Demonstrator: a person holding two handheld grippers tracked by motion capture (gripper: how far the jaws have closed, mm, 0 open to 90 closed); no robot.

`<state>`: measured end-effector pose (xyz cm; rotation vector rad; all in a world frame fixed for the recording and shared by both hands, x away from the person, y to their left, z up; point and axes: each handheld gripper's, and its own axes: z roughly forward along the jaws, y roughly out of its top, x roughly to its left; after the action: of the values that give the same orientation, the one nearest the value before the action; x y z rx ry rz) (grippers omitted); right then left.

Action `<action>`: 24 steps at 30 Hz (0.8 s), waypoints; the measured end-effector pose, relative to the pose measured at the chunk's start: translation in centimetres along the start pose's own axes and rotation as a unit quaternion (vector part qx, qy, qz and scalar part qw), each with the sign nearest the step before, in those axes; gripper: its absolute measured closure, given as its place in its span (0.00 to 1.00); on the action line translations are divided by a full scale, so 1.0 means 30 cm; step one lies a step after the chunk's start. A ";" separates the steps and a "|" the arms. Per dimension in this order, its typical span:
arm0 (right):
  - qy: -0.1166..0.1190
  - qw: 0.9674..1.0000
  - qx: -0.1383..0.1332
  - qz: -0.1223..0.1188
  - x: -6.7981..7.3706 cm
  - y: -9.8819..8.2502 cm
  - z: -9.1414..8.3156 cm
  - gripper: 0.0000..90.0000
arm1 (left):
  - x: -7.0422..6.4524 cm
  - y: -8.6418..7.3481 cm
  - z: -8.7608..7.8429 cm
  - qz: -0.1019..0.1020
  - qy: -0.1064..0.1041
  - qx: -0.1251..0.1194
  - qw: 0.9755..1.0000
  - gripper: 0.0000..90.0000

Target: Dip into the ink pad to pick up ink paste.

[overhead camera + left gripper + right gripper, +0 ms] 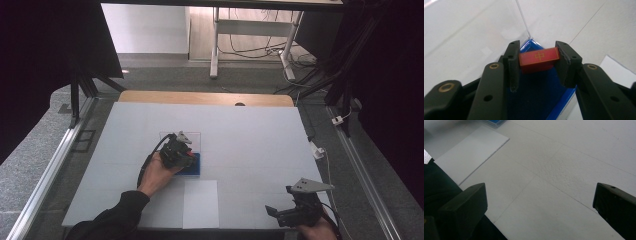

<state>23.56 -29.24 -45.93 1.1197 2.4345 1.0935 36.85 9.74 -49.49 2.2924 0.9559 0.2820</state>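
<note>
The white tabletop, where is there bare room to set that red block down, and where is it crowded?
Free: the far half of the white tabletop, beyond the blue tray, and the stretch between the white sheet and the right gripper. Crowded: around the tray, where the left gripper grips the red block beside a clear lid.

A small red block (539, 59) with a gold cross-like mark on its upper face sits level between the jaws of the left claw (537, 61), gripped at both short ends. It hangs just above a blue tray (534, 100) (dark blue inside, brighter blue rim) near the middle of the white surface (250, 135), beside a flat white sheet (200, 203).
</note>
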 end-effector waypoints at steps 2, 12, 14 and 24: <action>0.000 1.000 0.000 0.000 0.000 0.000 0.000 0.00 | -0.003 0.000 0.006 0.002 0.003 0.002 1.000 0.64; -0.001 1.000 0.001 -0.004 0.002 0.000 0.000 0.00 | -0.018 -0.003 0.013 -0.003 0.015 0.006 1.000 0.65; -0.001 1.000 0.002 -0.004 0.003 0.000 0.001 0.00 | -0.022 -0.004 0.014 -0.001 0.018 0.006 1.000 0.65; -0.002 1.000 0.006 -0.007 0.005 0.002 0.004 0.00 | -0.020 -0.008 0.017 -0.006 0.017 0.003 1.000 0.65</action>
<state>23.54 -29.05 -45.96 1.1058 2.4461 1.0720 36.50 9.20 -50.02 2.2928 0.9878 0.3143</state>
